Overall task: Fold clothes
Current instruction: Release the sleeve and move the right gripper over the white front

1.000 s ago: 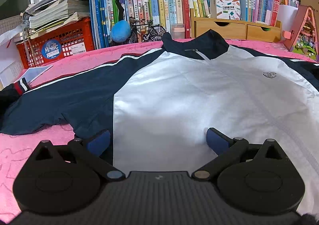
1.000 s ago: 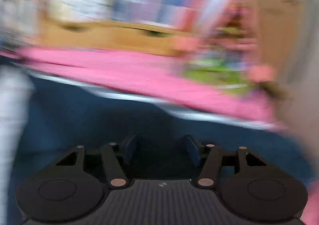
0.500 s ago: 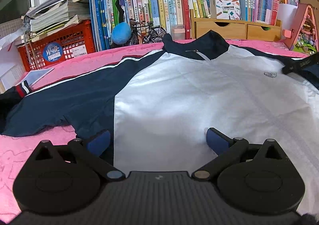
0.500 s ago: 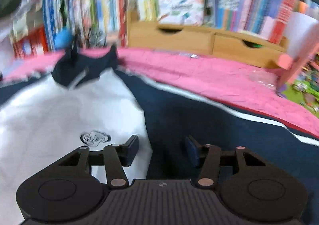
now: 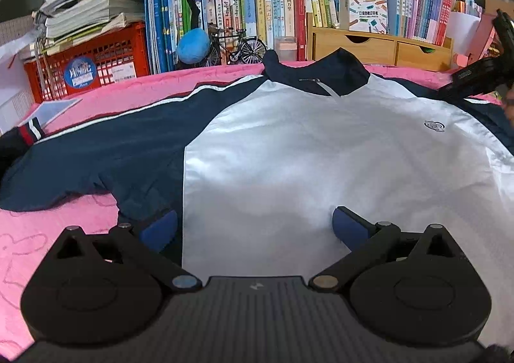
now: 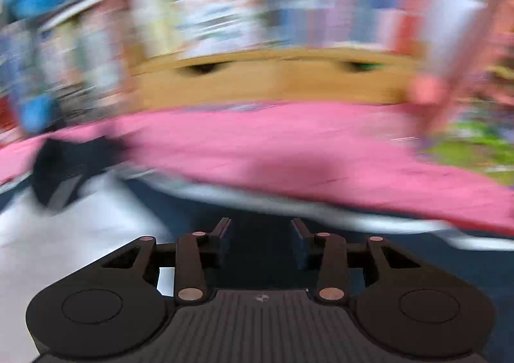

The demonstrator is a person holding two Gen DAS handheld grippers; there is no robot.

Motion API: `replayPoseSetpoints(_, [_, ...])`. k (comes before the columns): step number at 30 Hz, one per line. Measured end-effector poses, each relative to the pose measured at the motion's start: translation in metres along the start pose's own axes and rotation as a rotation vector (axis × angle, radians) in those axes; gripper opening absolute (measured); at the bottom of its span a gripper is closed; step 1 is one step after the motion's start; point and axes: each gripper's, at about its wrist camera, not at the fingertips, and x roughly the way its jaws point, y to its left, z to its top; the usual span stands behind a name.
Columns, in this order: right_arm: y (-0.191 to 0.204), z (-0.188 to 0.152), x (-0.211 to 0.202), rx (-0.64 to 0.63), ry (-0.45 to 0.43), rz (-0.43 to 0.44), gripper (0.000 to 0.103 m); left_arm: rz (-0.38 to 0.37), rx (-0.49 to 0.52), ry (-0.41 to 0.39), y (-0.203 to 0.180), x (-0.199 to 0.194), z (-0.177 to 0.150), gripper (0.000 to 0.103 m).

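A white jacket [image 5: 305, 154] with navy sleeves and a navy collar lies flat, front up, on a pink cloth [image 5: 48, 234]. My left gripper [image 5: 253, 228] hovers open over the hem, astride the seam between the white front and the navy side. The right wrist view is blurred by motion. My right gripper [image 6: 261, 244] is over the navy shoulder and sleeve [image 6: 385, 266], beside the white front [image 6: 80, 228]. Its jaws are closing, still apart, and I see nothing pinched between them. Its black body [image 5: 478, 74] shows at the right edge of the left wrist view.
Behind the cloth stand a row of books [image 5: 257, 9], a red crate [image 5: 90, 64] topped with papers, a wooden drawer box [image 5: 379, 48], a toy bicycle [image 5: 237, 45] and a blue ball [image 5: 192, 46]. A pink toy house [image 5: 482, 38] stands at the far right.
The right gripper's jaws have narrowed and its view has swung across the jacket's shoulder. Its body has come further into the left wrist view. The left gripper has stayed put.
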Motion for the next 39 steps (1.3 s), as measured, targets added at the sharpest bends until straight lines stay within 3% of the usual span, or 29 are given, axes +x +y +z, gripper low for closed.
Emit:
replayPoseSetpoints(2, [0.032, -0.003, 0.011, -0.079, 0.021, 0.064, 0.04, -0.002, -0.002, 0.001, 0.0, 0.0, 0.0, 0.103])
replayPoseSetpoints(5, [0.064, -0.004, 0.029, -0.213, -0.028, 0.021, 0.042, -0.001, -0.001, 0.001, 0.0, -0.001, -0.001, 0.103])
replayPoseSetpoints(6, [0.063, 0.0, 0.035, -0.212, -0.049, 0.018, 0.042, -0.001, 0.0, 0.0, 0.0, -0.001, 0.0, 0.103])
replayPoseSetpoints(8, [0.046, 0.013, 0.05, -0.136, -0.059, 0.003, 0.055, -0.002, -0.001, 0.001, 0.0, -0.001, 0.0, 0.103])
replayPoseSetpoints(12, [0.033, 0.033, 0.061, -0.103, -0.056, -0.235, 0.055, -0.005, -0.005, 0.002, 0.001, -0.001, 0.0, 0.103])
replayPoseSetpoints(14, [0.042, 0.03, 0.051, -0.123, -0.059, -0.294, 0.054, -0.004, -0.004, 0.002, 0.001, -0.001, 0.0, 0.103])
replayPoseSetpoints(17, [0.061, 0.015, 0.019, -0.158, -0.106, -0.189, 0.06, -0.004, -0.005, 0.002, 0.002, 0.0, 0.0, 0.103])
replayPoseSetpoints(18, [0.068, 0.01, 0.008, -0.17, -0.111, -0.142, 0.067, -0.004, -0.005, 0.002, 0.002, 0.0, 0.0, 0.103])
replayPoseSetpoints(22, [0.102, -0.02, -0.042, -0.222, -0.111, 0.126, 0.084, 0.0, -0.001, 0.0, 0.001, 0.0, 0.001, 0.103])
replayPoseSetpoints(25, [0.128, -0.054, -0.074, -0.282, -0.068, 0.311, 0.085, 0.001, -0.003, 0.001, 0.0, 0.0, 0.001, 0.103])
replayPoseSetpoints(29, [0.143, -0.101, -0.103, -0.341, -0.036, 0.384, 0.095, 0.007, 0.001, -0.003, -0.001, -0.001, 0.001, 0.103])
replayPoseSetpoints(32, [0.122, -0.129, -0.109, -0.353, -0.045, 0.319, 0.098, 0.013, 0.009, -0.009, -0.003, -0.002, 0.0, 0.103])
replayPoseSetpoints(34, [0.097, -0.137, -0.114, -0.309, -0.059, 0.231, 0.099, 0.027, 0.013, -0.017, -0.004, -0.004, -0.001, 0.103])
replayPoseSetpoints(37, [0.047, -0.143, -0.124, -0.181, -0.088, 0.002, 0.099, 0.121, 0.016, -0.053, -0.01, -0.013, -0.009, 0.103])
replayPoseSetpoints(39, [0.023, -0.153, -0.139, -0.138, -0.112, -0.132, 0.099, 0.135, 0.041, -0.083, -0.015, -0.029, -0.02, 0.103])
